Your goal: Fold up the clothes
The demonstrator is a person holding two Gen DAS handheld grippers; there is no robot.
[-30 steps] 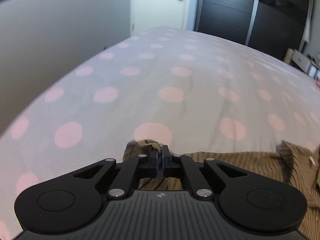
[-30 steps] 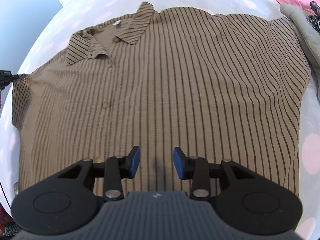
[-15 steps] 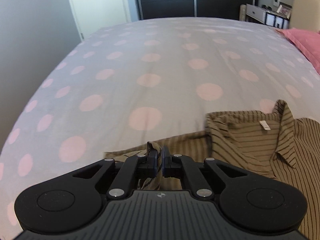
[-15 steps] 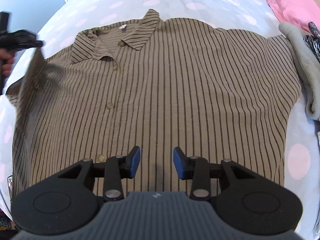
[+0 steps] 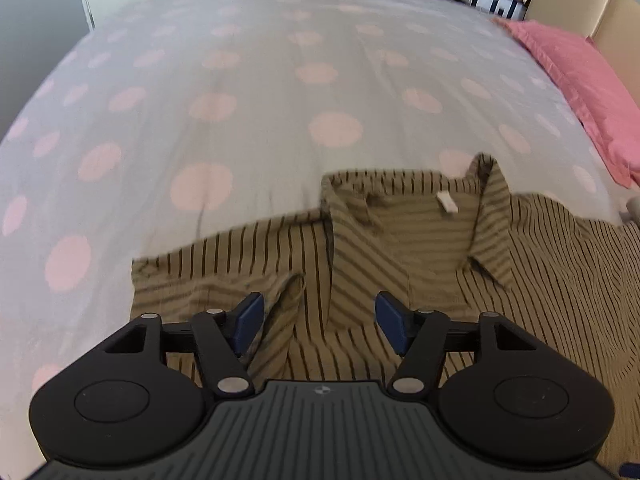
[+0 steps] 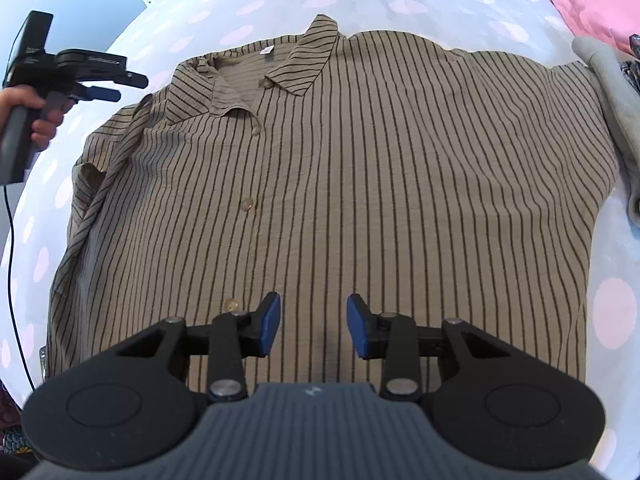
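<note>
At the bottom of the left wrist view, the left gripper [image 5: 318, 322] spreads its blue pads, jaws opening, a folded sleeve [image 5: 280, 312] loose between them. The right gripper [image 6: 313, 326] hovers parted, empty, above the tan pinstriped shirt [image 6: 360, 184], spread flat mid-frame on the pink-dotted bedsheet [image 5: 240, 100]; beyond, upper right, a pink pillow [image 5: 580, 80]

A bedroom — spotted bedspread [image 5: 280, 92], pink pillow [image 5: 576, 76], headboard [image 5: 600, 12].
</note>
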